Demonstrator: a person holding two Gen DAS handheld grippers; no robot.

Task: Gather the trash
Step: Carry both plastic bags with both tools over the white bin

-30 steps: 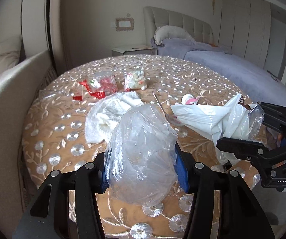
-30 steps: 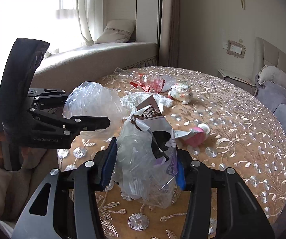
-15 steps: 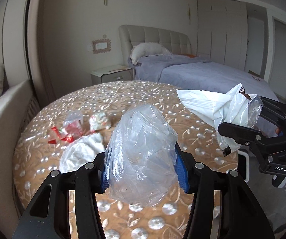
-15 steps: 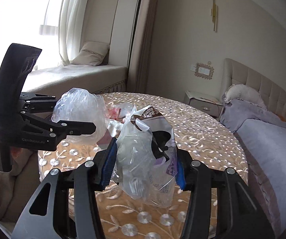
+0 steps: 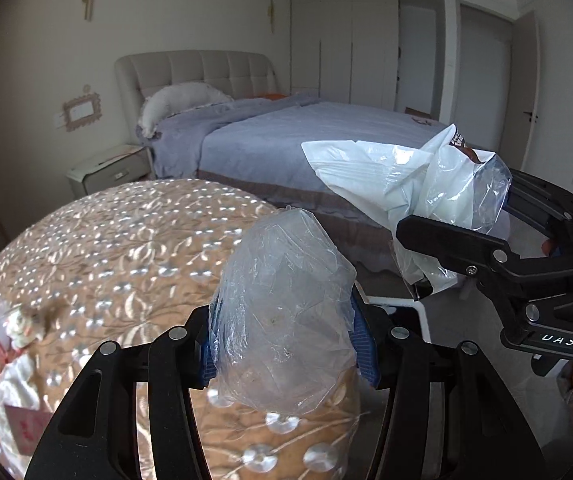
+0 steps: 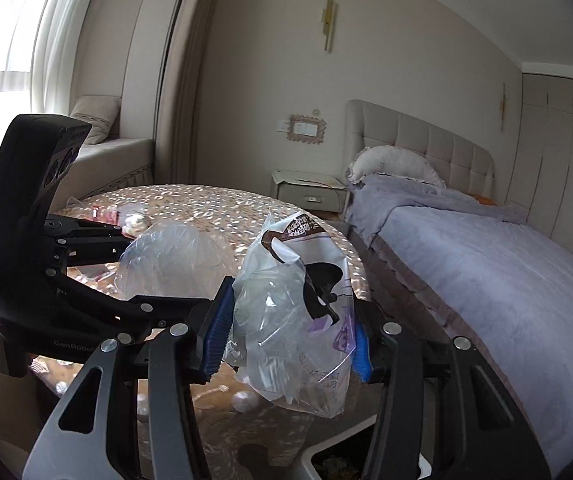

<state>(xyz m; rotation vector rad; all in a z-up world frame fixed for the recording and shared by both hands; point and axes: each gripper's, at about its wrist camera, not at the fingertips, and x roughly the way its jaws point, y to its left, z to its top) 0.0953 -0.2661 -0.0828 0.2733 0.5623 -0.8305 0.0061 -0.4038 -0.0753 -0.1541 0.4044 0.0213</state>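
Meanwhile, above the round patterned counter (image 5: 126, 240), the left gripper (image 5: 286, 344) has its fingers pinching a crumpled clear plastic bag (image 5: 286, 320), and the right gripper (image 6: 290, 340) pinches a printed plastic bag (image 6: 298, 300) stuffed with clear wrappers, beside the bed (image 6: 486, 260).

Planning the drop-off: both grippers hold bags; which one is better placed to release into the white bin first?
Likely the right. The right gripper, shut on the printed bag, has the white bin just beneath it; the left gripper with its clear bag hangs over the table.
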